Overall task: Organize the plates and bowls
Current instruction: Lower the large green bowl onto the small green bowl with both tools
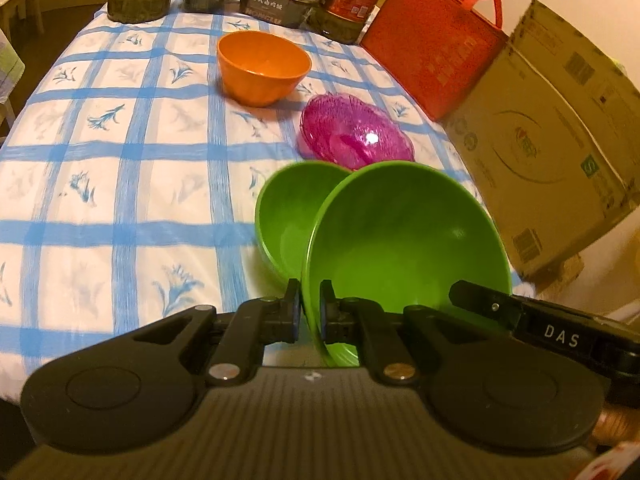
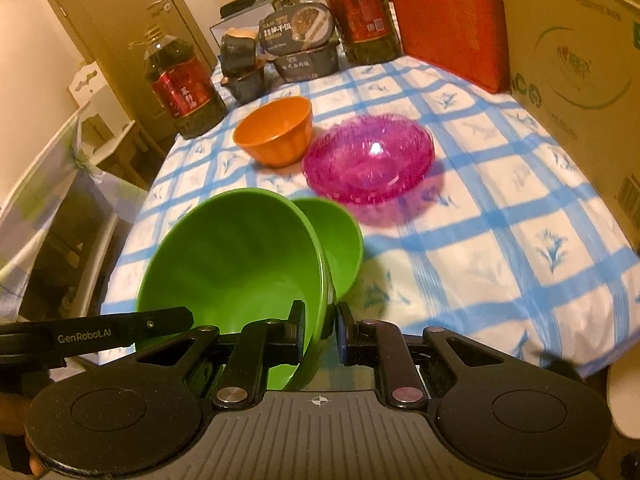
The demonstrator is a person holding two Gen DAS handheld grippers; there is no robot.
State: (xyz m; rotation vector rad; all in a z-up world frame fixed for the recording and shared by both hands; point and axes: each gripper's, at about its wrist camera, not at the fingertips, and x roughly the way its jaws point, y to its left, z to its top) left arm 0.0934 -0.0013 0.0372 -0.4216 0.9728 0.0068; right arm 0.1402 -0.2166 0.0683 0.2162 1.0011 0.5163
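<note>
Low in both wrist views, the left gripper (image 1: 308, 314) and right gripper (image 2: 318, 332) each pinch the large green bowl (image 1: 404, 236) by its rim; lower it level (no tilt) into the small green bowl (image 1: 288, 216), at centre.

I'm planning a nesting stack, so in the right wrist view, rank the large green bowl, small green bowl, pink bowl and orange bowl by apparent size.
1. large green bowl, though nearness to the camera inflates it
2. pink bowl
3. small green bowl and orange bowl: too alike to rank, and the green one is partly hidden
</note>
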